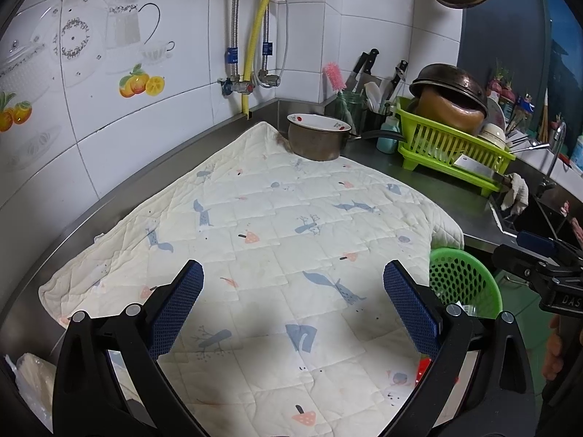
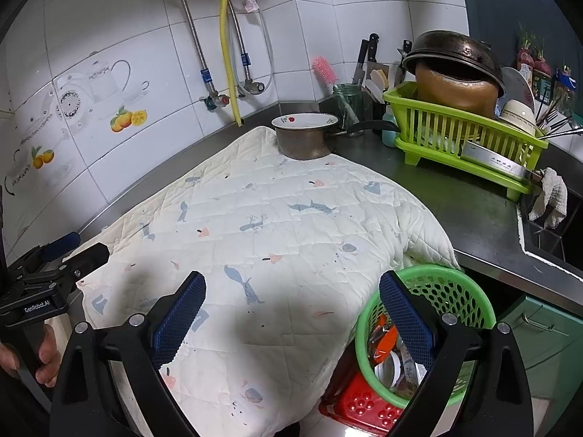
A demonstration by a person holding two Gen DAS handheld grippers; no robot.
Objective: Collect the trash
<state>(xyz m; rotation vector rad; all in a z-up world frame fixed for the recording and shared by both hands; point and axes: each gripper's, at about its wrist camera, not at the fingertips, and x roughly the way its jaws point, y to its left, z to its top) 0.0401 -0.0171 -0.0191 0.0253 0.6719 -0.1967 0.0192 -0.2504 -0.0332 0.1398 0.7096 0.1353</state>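
A round green mesh basket (image 2: 452,291) stands off the counter's front right corner and holds wrappers and other trash (image 2: 386,342). It also shows in the left wrist view (image 1: 462,284). A cream quilted cloth (image 1: 262,240) with animal prints covers the counter; I see no loose trash on it. My left gripper (image 1: 293,306) is open and empty above the cloth's near part. My right gripper (image 2: 291,313) is open and empty, its right finger (image 2: 404,320) over the basket's left rim. Each gripper shows at the edge of the other's view.
A metal pot (image 1: 317,138) with a bowl in it stands on the cloth's far corner. A green dish rack (image 1: 452,145) with pans is at the back right, a knife holder and jar behind it. A red stool (image 2: 364,404) is under the basket. The sink (image 2: 554,225) is right.
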